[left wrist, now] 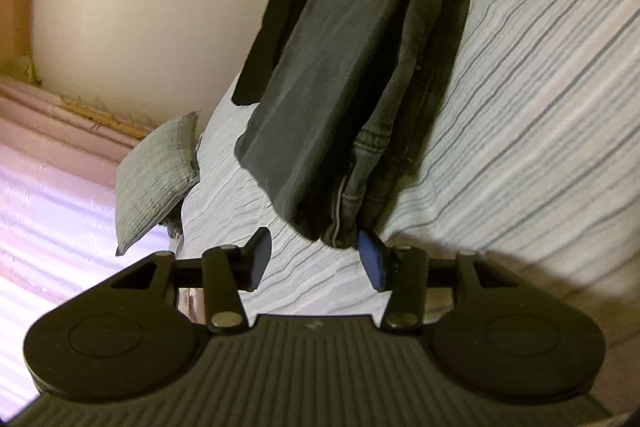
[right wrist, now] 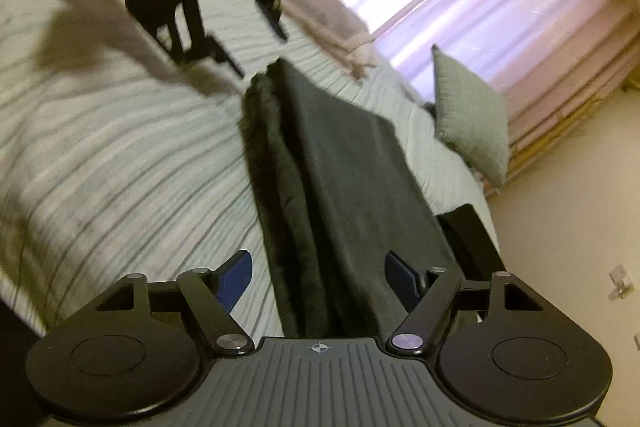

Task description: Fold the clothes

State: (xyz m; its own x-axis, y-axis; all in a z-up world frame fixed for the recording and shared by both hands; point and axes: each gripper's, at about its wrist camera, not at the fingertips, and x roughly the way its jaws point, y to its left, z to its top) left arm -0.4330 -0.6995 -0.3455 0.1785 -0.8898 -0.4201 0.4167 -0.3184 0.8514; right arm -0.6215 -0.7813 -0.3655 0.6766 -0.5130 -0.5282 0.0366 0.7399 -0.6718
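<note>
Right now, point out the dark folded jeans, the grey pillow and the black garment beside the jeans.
dark folded jeans point(right wrist: 344, 195): right wrist view, middle of the flat top panel.
grey pillow point(left wrist: 158, 179): left wrist view, centre of its ribbed face.
black garment point(left wrist: 286, 23): left wrist view, middle of the exposed strip.

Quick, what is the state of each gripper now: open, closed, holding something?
Left gripper: open, holding nothing; the folded dark clothes lie just ahead.
Right gripper: open; the clothes lie between its fingers, not pinched.
</note>
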